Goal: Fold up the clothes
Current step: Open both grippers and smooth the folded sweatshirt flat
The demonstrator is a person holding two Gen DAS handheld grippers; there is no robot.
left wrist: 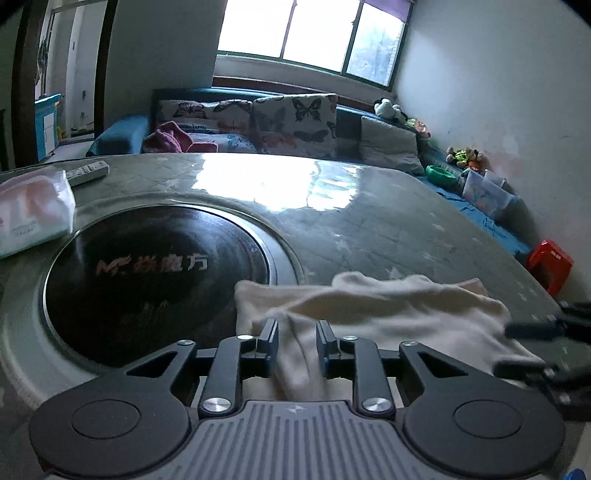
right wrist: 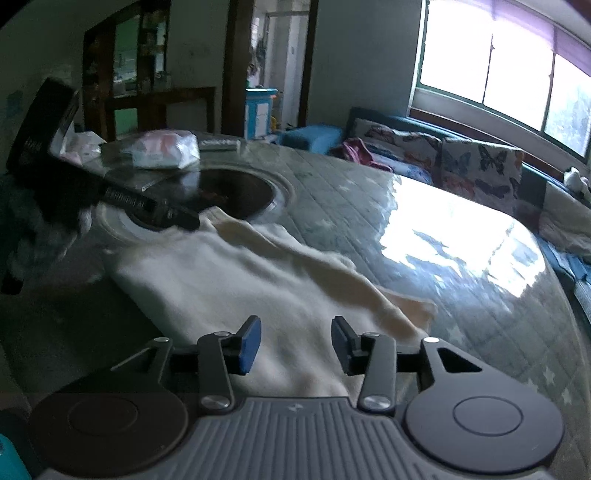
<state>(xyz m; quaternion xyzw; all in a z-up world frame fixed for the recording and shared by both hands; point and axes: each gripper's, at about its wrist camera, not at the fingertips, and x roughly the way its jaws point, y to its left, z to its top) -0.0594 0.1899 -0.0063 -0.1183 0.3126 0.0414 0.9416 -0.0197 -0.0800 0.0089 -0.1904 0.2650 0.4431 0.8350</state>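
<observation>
The cream garment [right wrist: 236, 280] lies limp on the counter [right wrist: 369, 206], directly ahead of both grippers; it looks light, soft and prone to bunching. The left gripper [left wrist: 295, 338] stands partly open astride a raised fold without pinching it, and the right gripper [right wrist: 295, 341] hangs open and empty over the cloth. Edges or corners look the best hold.

left gripper [left wrist: 296, 341] seemingly parted, right gripper [right wrist: 295, 345] wider

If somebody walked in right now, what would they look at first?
Probably the cream garment spread out on the near part of the round table, with a gripper over each end of it. A fold of it runs between the parted jaws of the left gripper, and the right gripper hangs open above it. Next comes the big dark round plate set in the table's middle, then the bright window glaring off the tabletop.
</observation>
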